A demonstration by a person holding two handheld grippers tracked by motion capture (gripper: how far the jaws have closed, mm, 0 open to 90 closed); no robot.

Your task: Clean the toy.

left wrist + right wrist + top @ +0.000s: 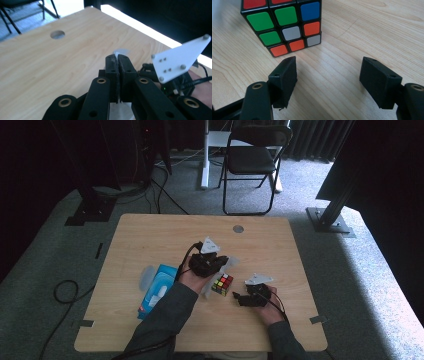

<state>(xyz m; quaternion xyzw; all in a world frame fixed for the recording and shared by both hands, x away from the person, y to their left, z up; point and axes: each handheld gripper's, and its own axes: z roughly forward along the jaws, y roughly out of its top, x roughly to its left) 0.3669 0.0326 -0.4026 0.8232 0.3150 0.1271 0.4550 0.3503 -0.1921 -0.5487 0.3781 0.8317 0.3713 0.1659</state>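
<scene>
The left claw (117, 58) is clenched on a thin, floppy white tissue (120, 52). The right claw (328, 75) gapes, empty, before the rigid colourful puzzle cube (284, 25); best squeezed across flat opposite faces.

Wooden table (150, 235), blue tissue box (159, 287), black folding chair (252, 160), grey carpet (350, 270)
</scene>
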